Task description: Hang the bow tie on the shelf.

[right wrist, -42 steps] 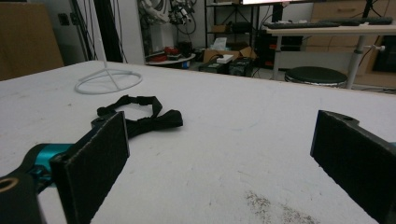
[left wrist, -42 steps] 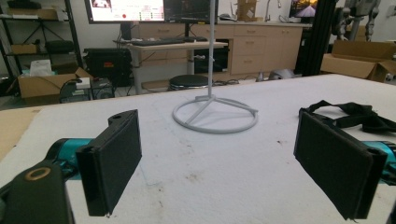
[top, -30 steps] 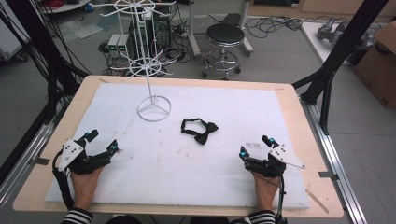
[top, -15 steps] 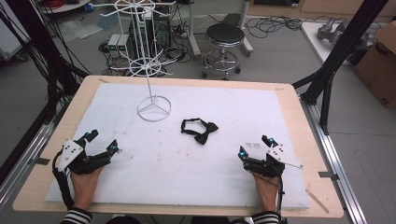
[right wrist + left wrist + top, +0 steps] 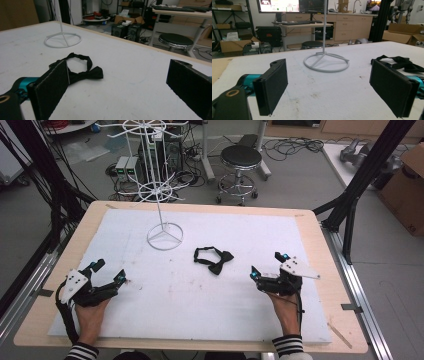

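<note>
A black bow tie (image 5: 213,260) with its strap looped lies flat on the white mat, right of centre. It lies ahead of the right gripper's left jaw (image 5: 86,71) and at the right edge of the left gripper view (image 5: 399,62). A white wire display stand (image 5: 163,227) rises from a ring base behind it (image 5: 326,62) (image 5: 63,40). My left gripper (image 5: 108,271) rests open near the mat's front left (image 5: 329,87). My right gripper (image 5: 268,265) rests open at the front right (image 5: 120,85), a short way right of the bow tie. Both hold nothing.
The white mat (image 5: 200,305) covers a wooden table (image 5: 90,220). A black stool (image 5: 240,157) and cables stand on the floor beyond the far edge. Black frame posts (image 5: 360,185) rise at the right; a cardboard box (image 5: 407,180) sits further right.
My right gripper has drifted slightly toward the bow tie. The left gripper and the bow tie have stayed put.
</note>
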Demonstrator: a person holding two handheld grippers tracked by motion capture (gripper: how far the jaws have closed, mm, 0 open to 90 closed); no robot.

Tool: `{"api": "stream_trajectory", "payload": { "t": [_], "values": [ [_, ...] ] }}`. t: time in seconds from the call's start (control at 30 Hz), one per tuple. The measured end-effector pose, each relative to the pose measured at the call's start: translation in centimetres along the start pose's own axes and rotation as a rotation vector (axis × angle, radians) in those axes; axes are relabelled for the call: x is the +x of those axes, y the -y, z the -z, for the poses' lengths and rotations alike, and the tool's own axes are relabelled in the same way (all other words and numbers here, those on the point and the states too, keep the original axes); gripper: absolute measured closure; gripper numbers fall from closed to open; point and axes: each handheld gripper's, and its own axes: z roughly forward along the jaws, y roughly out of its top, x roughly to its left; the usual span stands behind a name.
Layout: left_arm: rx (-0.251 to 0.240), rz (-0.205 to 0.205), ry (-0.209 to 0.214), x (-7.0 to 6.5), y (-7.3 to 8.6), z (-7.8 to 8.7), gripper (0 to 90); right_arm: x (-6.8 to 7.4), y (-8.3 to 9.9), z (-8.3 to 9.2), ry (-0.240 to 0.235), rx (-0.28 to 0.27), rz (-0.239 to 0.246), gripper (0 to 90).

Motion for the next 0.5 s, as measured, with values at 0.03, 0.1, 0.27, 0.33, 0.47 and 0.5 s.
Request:
{"api": "stream_trajectory", "payload": {
  "t": [0.03, 0.1, 0.27, 0.33, 0.47, 0.5],
  "values": [
    [0.0, 0.0, 0.0, 0.0, 0.0, 0.0, 15.3, 0.1, -0.5, -0.3, -0.01, 0.008, 0.01, 3.4],
    [-0.002, 0.005, 0.0, 0.1, 0.0, 0.0, 15.2, 0.1, -1.6, -1.2, -0.039, 0.033, 0.023, 3.4],
    [-0.002, 0.003, 0.0, 0.0, 0.0, 0.0, 15.2, 0.2, -3.1, -2.7, -0.081, 0.075, 0.023, 3.5],
    [-0.002, 0.003, 0.0, 0.0, 0.0, 0.0, 15.3, 0.3, -4.1, -3.9, -0.111, 0.105, 0.02, 3.5],
    [-0.002, 0.005, 0.001, 0.1, 0.0, 0.1, 15.2, 0.4, -5.6, -5.9, -0.146, 0.176, 0.041, 3.5],
    [-0.002, 0.005, 0.001, 0.1, 0.0, 0.1, 15.2, 0.4, -5.6, -5.9, -0.146, 0.176, 0.041, 3.5]
  ]
}}
